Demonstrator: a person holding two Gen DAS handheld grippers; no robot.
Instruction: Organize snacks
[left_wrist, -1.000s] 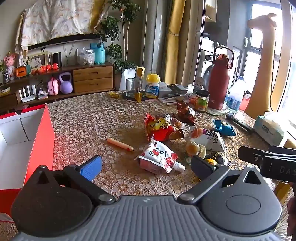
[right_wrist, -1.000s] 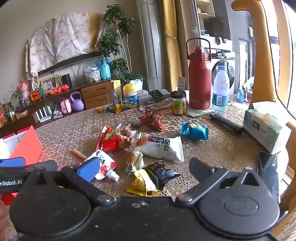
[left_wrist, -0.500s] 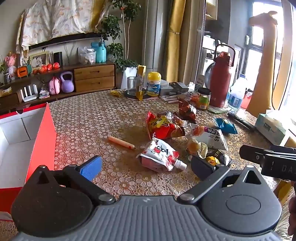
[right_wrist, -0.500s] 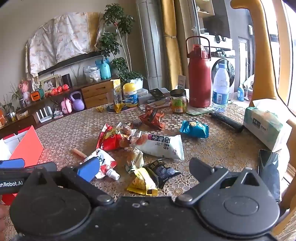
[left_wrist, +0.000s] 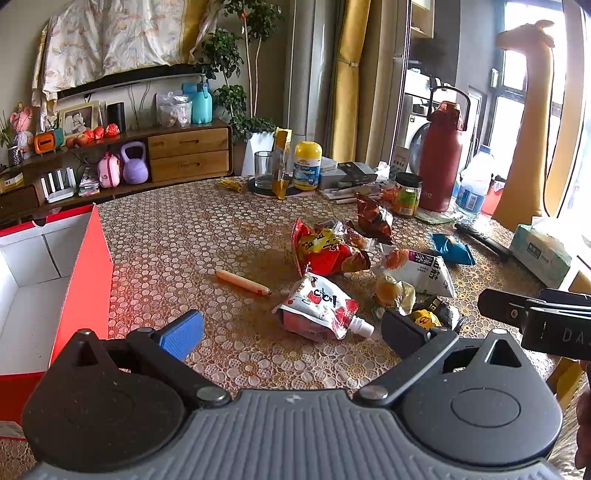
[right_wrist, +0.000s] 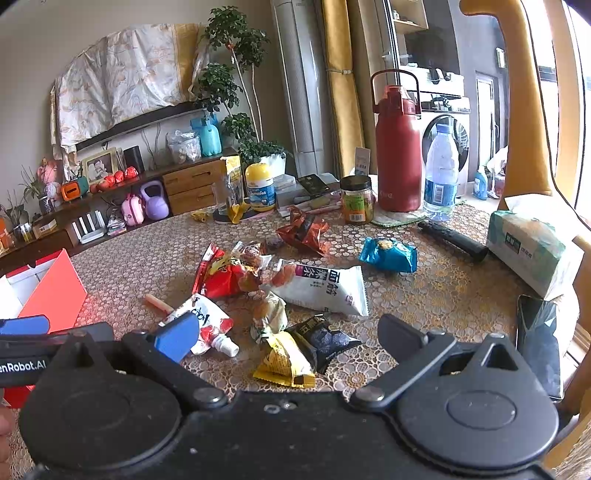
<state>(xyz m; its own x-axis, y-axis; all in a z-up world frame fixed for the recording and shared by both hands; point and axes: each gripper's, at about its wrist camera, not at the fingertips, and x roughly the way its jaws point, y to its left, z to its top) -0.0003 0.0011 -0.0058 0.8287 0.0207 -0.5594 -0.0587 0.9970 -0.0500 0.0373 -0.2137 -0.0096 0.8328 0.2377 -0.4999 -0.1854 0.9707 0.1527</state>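
Lying in a loose heap in the middle of the table (left_wrist: 177, 236) are the snacks: a white pouch (left_wrist: 317, 306) with a cap, a red bag (left_wrist: 328, 253), a white bag (right_wrist: 325, 286), a blue bag (right_wrist: 389, 254), a brown bag (right_wrist: 304, 229), and a yellow pack (right_wrist: 284, 362) beside a black pack (right_wrist: 323, 341). A pink stick (left_wrist: 242, 282) lies just left of the pouch. I hold my left gripper (left_wrist: 291, 330) wide open and empty, just above the table near the pouch. My right gripper (right_wrist: 288, 336) is wide open and empty too, over the yellow pack. A red box (left_wrist: 55, 273) sits open at the left edge. Behind the heap stand a jar (right_wrist: 356, 199), a red flask (right_wrist: 399, 147) and a water bottle (right_wrist: 441, 173).
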